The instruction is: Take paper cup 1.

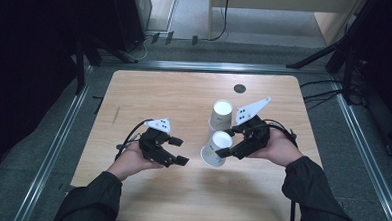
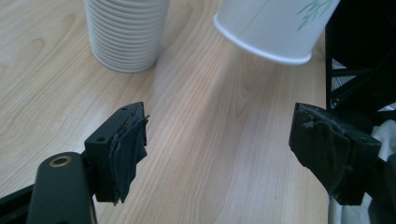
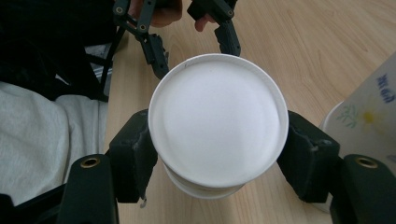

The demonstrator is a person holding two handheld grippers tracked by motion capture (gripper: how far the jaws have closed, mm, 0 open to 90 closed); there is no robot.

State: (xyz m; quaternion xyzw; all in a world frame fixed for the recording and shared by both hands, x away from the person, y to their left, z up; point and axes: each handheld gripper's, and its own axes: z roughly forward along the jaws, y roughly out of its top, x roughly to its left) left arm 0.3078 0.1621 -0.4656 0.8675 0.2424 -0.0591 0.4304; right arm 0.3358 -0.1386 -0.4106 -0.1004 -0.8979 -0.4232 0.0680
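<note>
A white paper cup (image 1: 215,150) hangs tilted just above the wooden table (image 1: 149,96), mouth toward the table. My right gripper (image 1: 227,143) is shut on it, with the pads (image 3: 135,158) on both sides of the cup's base (image 3: 217,116). Behind it a stack of white cups (image 1: 220,114) stands upside down. In the left gripper view the held cup (image 2: 275,25) and the stack (image 2: 126,32) lie ahead of my left gripper (image 2: 217,149), which is open over bare wood. That left gripper (image 1: 179,151) sits left of the held cup, apart from it.
A small dark round spot (image 1: 239,88) marks the table's far side. Metal rails (image 1: 57,144) run along the table. Cables (image 1: 330,94) and dark stands lie on the floor at the right. A person's light clothing (image 3: 42,135) fills the left of the right gripper view.
</note>
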